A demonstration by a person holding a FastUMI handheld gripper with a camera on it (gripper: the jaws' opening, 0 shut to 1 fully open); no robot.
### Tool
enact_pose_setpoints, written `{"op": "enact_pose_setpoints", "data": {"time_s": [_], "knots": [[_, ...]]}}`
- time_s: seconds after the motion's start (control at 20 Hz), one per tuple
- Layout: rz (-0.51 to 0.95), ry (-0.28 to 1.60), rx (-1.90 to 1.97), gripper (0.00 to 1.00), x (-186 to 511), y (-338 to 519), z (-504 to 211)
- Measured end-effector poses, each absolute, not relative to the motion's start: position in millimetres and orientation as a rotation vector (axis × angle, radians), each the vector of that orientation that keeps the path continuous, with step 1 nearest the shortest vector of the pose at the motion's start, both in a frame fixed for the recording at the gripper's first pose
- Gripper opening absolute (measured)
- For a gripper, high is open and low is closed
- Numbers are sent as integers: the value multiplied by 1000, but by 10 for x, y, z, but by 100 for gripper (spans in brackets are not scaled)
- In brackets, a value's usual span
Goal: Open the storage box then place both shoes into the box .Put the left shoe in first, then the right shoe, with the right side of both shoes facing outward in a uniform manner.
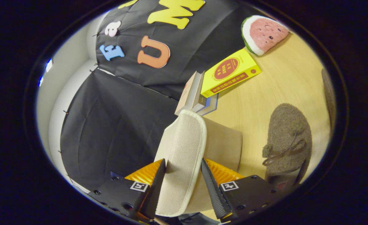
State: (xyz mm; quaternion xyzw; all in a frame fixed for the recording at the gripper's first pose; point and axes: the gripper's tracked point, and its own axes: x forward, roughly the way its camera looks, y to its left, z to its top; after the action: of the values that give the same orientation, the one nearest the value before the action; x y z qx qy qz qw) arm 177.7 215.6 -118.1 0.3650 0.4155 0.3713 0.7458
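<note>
Beyond the gripper [183, 175] clamping the lid [184, 147], books [202, 93]

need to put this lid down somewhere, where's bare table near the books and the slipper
Bare wood table lies between the yellow book, the watermelon toy and the grey slipper. It is crowded by the books, where the beige flap gripped in the gripper meets the beige box.

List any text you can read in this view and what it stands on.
Yellow book: print in the red circle and the red strip, too blurred to read.
Gripper, fingers closed on the beige box lid: square coded markers, no words.
Grey shoe: no text legible.
</note>
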Motion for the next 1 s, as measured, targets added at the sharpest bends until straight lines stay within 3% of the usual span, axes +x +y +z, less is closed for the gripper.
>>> {"op": "enact_pose_setpoints", "data": {"time_s": [0.1, 0.35, 0.55, 0.7, 0.8, 0.85, 1.0], "knots": [[784, 902, 754, 64, 1766, 2095, -1148], [752, 890, 718, 26, 1750, 1943, -945], [781, 849, 698, 26, 1684, 1888, -642], [778, 840, 683, 5, 1638, 2022, -509], [758, 822, 661, 7, 1612, 2091, -387], [761, 823, 673, 1, 1606, 2096, -271], [784, 783, 645, 1, 1578, 2314, 90]]}}
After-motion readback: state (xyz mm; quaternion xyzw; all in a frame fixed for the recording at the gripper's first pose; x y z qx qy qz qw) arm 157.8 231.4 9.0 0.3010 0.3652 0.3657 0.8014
